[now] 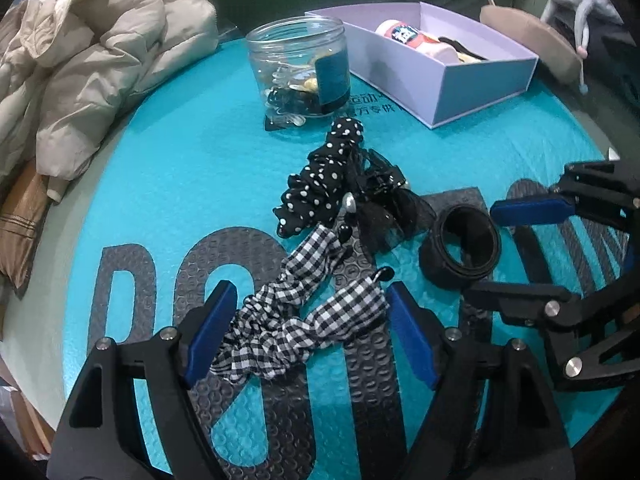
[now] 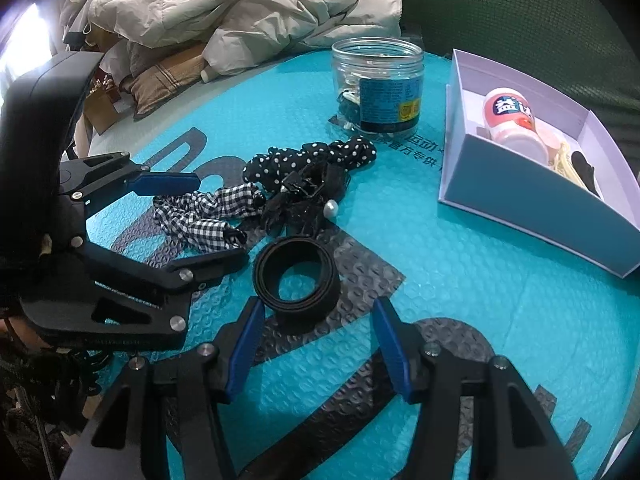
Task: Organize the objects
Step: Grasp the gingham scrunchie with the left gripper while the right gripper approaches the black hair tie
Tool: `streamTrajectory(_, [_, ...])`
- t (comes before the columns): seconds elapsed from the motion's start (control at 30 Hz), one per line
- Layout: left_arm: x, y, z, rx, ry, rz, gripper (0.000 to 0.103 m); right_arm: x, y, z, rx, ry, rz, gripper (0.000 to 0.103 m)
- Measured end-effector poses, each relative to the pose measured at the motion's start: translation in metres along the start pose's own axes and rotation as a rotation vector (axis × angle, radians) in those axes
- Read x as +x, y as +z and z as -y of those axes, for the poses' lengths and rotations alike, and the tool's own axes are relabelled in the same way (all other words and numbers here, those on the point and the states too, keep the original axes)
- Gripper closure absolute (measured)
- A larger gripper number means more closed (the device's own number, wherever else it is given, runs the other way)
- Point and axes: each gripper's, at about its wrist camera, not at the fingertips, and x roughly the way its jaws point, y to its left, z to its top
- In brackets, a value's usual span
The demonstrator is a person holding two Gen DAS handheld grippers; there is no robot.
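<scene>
Presently, on the teal bubble mat (image 1: pixel 192 184):

Left gripper (image 1: pixel 308 316): jaws spread wide, blue pads either side of the gingham scrunchie (image 1: pixel 296 320); whether the pads touch the cloth is hard to say from this angle.

Right gripper (image 2: pixel 316 336): jaws spread, empty, the black coiled band (image 2: pixel 296 284) lying just ahead of the fingertips at 12 o'clock.

Gingham scrunchie: black-and-white check, flat on the mat, its far end touching the heap of other hair pieces.

Polka-dot scrunchie (image 1: pixel 320 184): black with white dots, at 12 o'clock from the gingham one, touching the black lace bow (image 1: pixel 384 208).

Black lace bow: sheer, with a pearl bead, between the dotted scrunchie and the coiled band.

Clear jar (image 1: pixel 296 64): upright, lidless, small hair clips inside, at 12 o'clock beyond the scrunchies.

Lilac box (image 1: pixel 480 80): open, at 1 o'clock beside the jar, holding a white-and-pink bottle (image 1: pixel 404 34) lying on its side and a few dark and pale items.

Beige padded coat (image 1: pixel 100 60): bunched up at 10 o'clock off the mat.
</scene>
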Motion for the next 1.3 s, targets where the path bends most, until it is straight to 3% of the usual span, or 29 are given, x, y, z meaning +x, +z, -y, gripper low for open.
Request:
streamTrajectory(0.07, [0.001, -0.001, -0.002, -0.016, -0.011, 0.007, 0.027, 0.001, 0.000, -0.001, -0.002, -0.004, -0.002, 0.046])
streamTrajectory(0.2, [-0.001, -0.004, -0.004, -0.049, -0.043, 0.020, 0.042, 0.001, 0.000, 0.000, -0.005, -0.004, -0.001, 0.046])
streamTrajectory(0.4, [-0.007, -0.010, -0.002, -0.093, -0.048, 0.015, 0.052, -0.001, -0.003, -0.001, -0.003, -0.001, 0.002, 0.046])
streamTrajectory(0.77, [-0.023, -0.026, 0.016, -0.214, -0.026, -0.058, 0.053, -0.008, -0.012, 0.003, 0.003, 0.023, 0.008, 0.062])
streamTrajectory(0.93, [-0.035, -0.032, 0.016, -0.290, -0.007, -0.048, 0.053, -0.016, -0.013, 0.002, -0.013, 0.022, 0.032, 0.062])
streamTrajectory(1.17, [-0.053, -0.030, 0.016, -0.267, 0.061, 0.034, 0.053, -0.022, -0.005, -0.009, -0.081, -0.016, 0.081, 0.054])
streamTrajectory(1.3, [-0.052, -0.032, 0.010, -0.303, 0.041, 0.033, 0.053, -0.017, 0.000, -0.008, -0.080, -0.007, 0.070, 0.052])
